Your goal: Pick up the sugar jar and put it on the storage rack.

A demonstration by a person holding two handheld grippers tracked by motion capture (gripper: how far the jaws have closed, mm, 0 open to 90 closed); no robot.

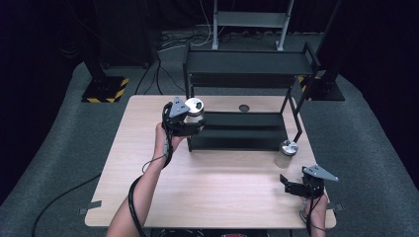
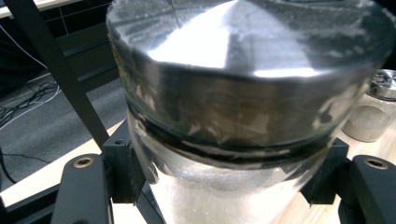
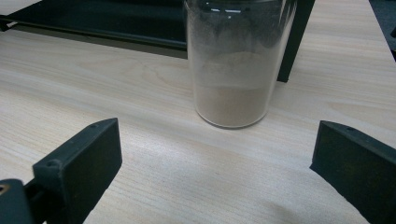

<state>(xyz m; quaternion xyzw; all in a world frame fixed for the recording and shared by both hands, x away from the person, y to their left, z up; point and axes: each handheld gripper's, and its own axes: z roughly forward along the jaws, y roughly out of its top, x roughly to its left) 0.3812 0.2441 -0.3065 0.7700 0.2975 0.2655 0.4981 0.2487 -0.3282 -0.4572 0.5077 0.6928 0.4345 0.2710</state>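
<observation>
Between the left tool's (image 1: 190,118) clamped pads sits a glass jar (image 1: 193,109), steel-lidded.

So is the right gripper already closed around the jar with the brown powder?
No, the right gripper stands open on the table, its jaws apart and short of the jar.

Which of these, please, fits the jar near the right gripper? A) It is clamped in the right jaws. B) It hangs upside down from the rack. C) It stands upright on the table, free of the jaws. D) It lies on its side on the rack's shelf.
C: the jar stands upright on the table, ahead of the open right gripper, beside the rack.
</observation>
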